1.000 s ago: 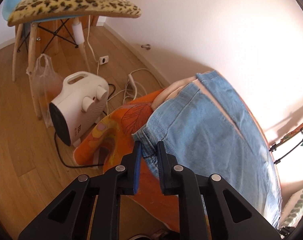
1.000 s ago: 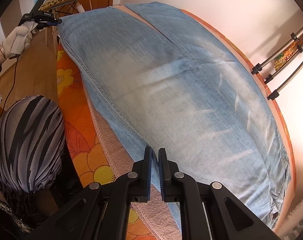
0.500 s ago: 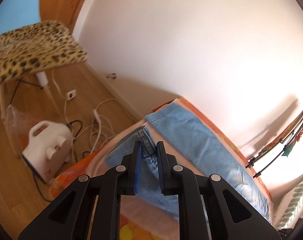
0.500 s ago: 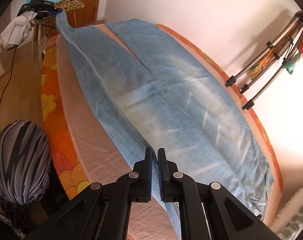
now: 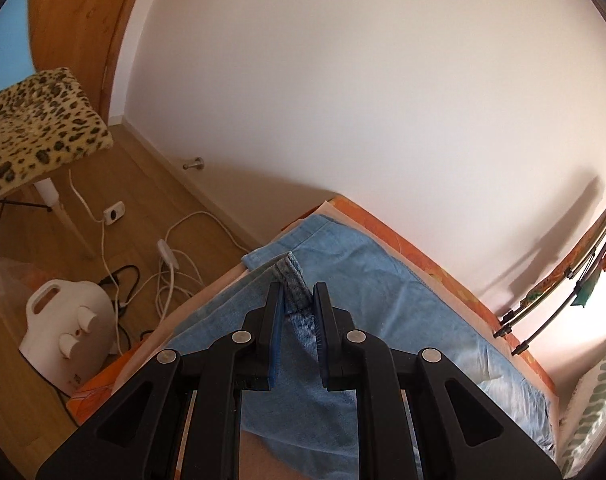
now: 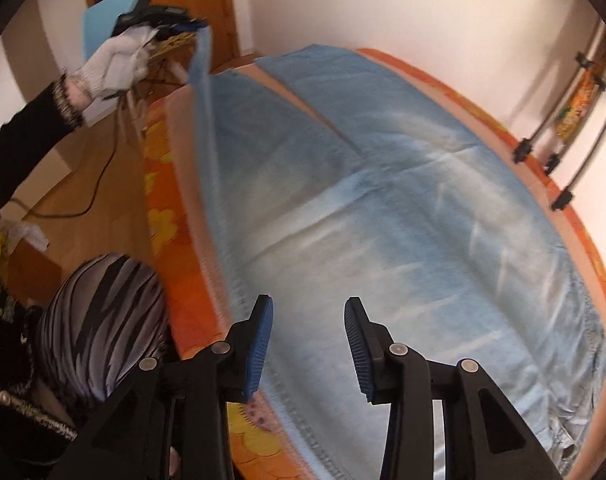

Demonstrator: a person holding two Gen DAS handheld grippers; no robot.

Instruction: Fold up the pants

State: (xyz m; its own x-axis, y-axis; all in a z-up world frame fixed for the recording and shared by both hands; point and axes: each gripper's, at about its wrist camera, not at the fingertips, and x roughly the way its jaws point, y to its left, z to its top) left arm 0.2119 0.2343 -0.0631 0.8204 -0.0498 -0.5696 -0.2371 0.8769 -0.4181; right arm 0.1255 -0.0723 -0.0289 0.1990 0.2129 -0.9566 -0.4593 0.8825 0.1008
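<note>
Here, nearest the right wrist camera, the right gripper (image 6: 308, 342) hangs with its 2 blue-padded jaws spread wide and nothing between them, above the near side edge of the light blue denim pants (image 6: 383, 220). 0.5 s ago those jaws were pinched together on that seam; the seam has been let go. The pants lie spread flat over the orange flowered bedspread (image 6: 159, 200), waist toward the right, its far end cut off by the lens rim. A grey and black striped cloth (image 6: 99, 320) sits low at the left, partly hidden behind the gripper's frame.

Farther off, the near pant leg rises in a blurred, taut strip from the bed's left edge to the left gripper (image 6: 165, 14), held in a white-gloved hand (image 6: 117, 62); blur hides its jaws in this view.

From the left wrist camera, the left gripper (image 5: 297, 306) is narrowly closed on the folded hem of that leg (image 5: 293, 276), which has climbed higher than 0.5 s ago. The other leg (image 5: 363, 280) lies flat along the bed's far edge. Beyond, on the wooden floor, stand a white fan heater (image 5: 69, 336), tangled white cables (image 5: 171, 264) and a leopard-print stool (image 5: 35, 128) cut off at the left.
</note>
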